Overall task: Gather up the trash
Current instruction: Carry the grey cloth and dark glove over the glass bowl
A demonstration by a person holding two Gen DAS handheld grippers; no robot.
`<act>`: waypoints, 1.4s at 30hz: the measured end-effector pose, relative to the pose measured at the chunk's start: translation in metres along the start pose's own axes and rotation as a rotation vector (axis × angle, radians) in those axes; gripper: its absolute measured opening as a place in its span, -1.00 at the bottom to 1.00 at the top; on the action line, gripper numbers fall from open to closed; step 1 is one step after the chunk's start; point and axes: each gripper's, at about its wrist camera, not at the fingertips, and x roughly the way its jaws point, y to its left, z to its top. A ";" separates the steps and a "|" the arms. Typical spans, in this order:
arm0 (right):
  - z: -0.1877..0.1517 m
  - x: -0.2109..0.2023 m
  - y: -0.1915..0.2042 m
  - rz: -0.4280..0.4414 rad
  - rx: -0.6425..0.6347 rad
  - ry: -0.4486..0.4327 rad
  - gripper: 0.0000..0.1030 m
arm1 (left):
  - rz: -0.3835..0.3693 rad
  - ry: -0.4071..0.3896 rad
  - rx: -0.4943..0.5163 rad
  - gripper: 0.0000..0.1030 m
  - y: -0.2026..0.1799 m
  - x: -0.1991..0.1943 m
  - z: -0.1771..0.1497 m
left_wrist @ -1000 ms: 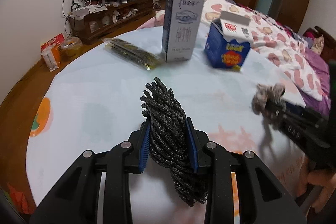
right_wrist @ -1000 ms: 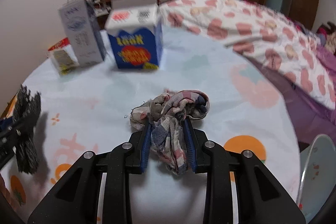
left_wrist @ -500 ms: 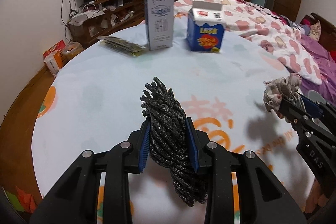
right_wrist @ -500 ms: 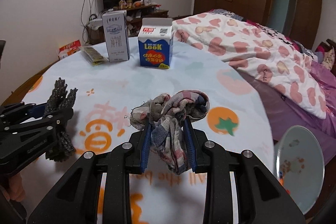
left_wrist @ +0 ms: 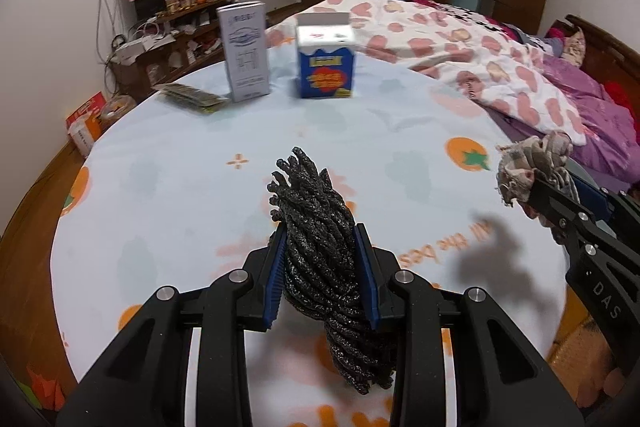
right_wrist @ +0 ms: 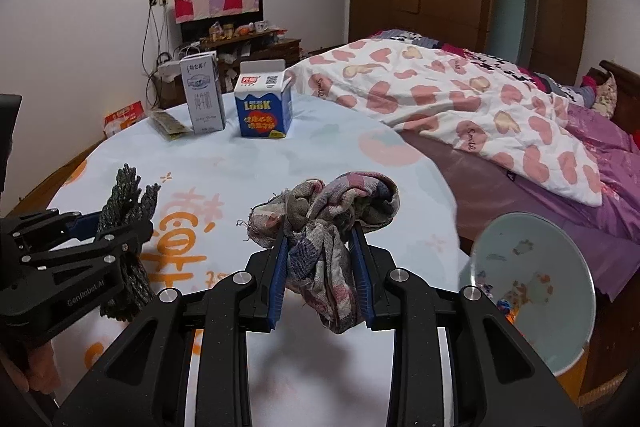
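My left gripper [left_wrist: 320, 267] is shut on a bundle of black twisted rope [left_wrist: 316, 227] and holds it above the near part of the round table [left_wrist: 180, 187]. It also shows in the right wrist view [right_wrist: 120, 223]. My right gripper [right_wrist: 320, 267] is shut on a crumpled plaid rag [right_wrist: 324, 219], held over the table's near right edge; the rag also shows in the left wrist view [left_wrist: 532, 163]. A pale round bin [right_wrist: 532, 287] stands below, right of the table.
A tall white milk carton [left_wrist: 245, 51], a blue LOOK carton [left_wrist: 326, 61] and a flat snack packet [left_wrist: 188, 97] stand at the table's far side. A bed with a heart-print quilt [right_wrist: 460, 99] lies to the right. A cluttered shelf [left_wrist: 168, 39] stands by the far wall.
Both grippers have pulled back from the cartons toward the near edge of the table, each still holding its load. The bin has come further into the right wrist view.
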 end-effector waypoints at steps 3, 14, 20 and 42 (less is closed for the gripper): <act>-0.004 -0.009 -0.009 -0.012 0.012 -0.014 -0.41 | -0.002 -0.009 0.023 -0.37 -0.012 -0.005 -0.002; -0.018 -0.037 -0.048 -0.058 0.071 -0.042 -0.41 | -0.019 -0.027 0.078 -0.37 -0.049 -0.016 -0.004; -0.025 -0.046 -0.067 -0.083 0.092 -0.051 -0.41 | -0.034 -0.028 0.115 -0.37 -0.073 -0.016 -0.002; -0.049 -0.071 -0.136 -0.193 0.182 -0.055 -0.41 | -0.127 -0.047 0.219 -0.37 -0.148 -0.014 0.011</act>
